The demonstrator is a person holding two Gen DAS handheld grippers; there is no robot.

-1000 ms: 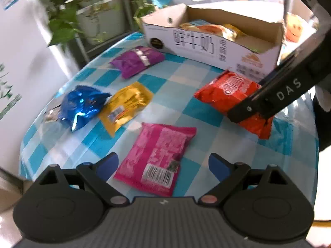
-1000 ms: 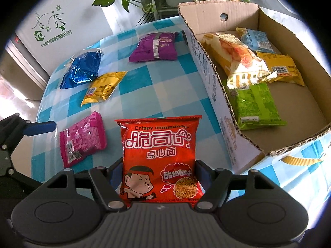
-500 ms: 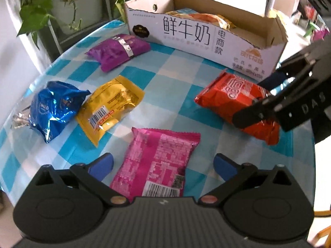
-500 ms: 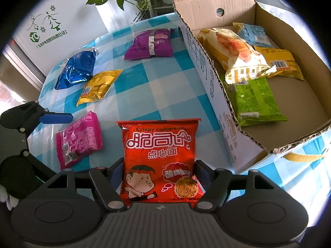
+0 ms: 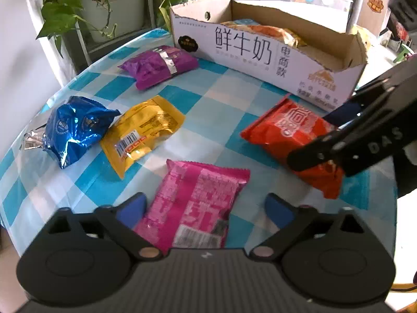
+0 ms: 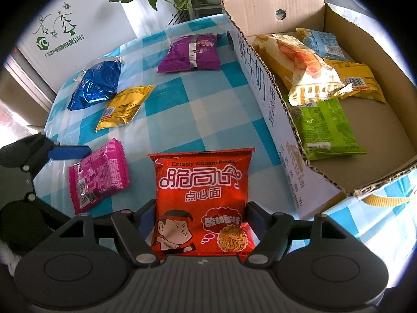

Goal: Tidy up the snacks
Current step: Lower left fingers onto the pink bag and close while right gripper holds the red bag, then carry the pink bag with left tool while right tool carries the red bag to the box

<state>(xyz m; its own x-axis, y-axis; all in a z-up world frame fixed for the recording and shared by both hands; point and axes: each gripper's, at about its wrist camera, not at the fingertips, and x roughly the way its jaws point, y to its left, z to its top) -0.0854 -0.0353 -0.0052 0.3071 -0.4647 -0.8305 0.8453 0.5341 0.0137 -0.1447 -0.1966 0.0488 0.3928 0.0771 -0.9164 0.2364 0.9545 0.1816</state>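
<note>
Left tool (image 5: 203,208) lower over pink packet (image 5: 194,206), jaws closing.

Six snack packets (image 5: 194,206) flat beside box (image 5: 263,49)

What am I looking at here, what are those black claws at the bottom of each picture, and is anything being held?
Each picture comes from a wide-angle camera on a hand-held two-finger gripper, looking along its fingers. A person holds one in each hand.

The left gripper is closing around a flat pink plastic snack packet, but its pads are not yet pressing on it. The right gripper has its pads against both sides of a red noodle packet.

Everything lies on a blue-and-white checked tablecloth, including a purple packet, a shiny blue packet and a yellow packet. The open cardboard box already holds several snacks.
</note>
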